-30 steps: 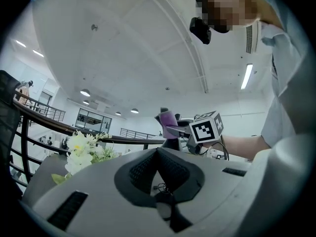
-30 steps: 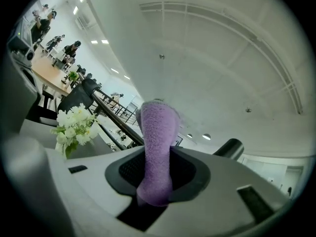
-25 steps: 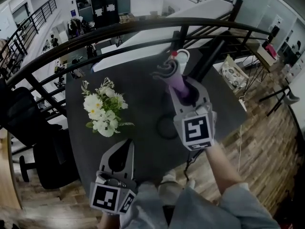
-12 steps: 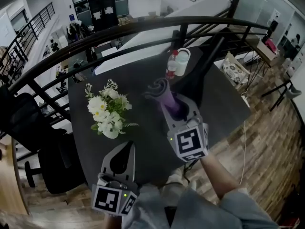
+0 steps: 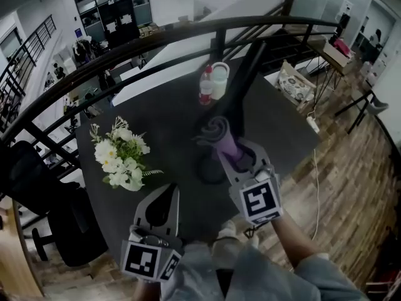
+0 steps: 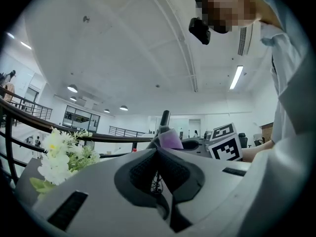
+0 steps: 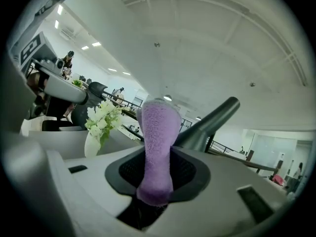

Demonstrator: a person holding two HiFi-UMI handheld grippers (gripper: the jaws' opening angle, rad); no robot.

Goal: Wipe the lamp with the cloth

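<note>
head: steeply down on table | gripper views: upward along jaws — all share flowers

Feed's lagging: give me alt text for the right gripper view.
The right gripper has its jaws shut on a purple cloth that stands up between them. Behind it the dark lamp arm slants up to the right, and white flowers stand at the left.
</note>
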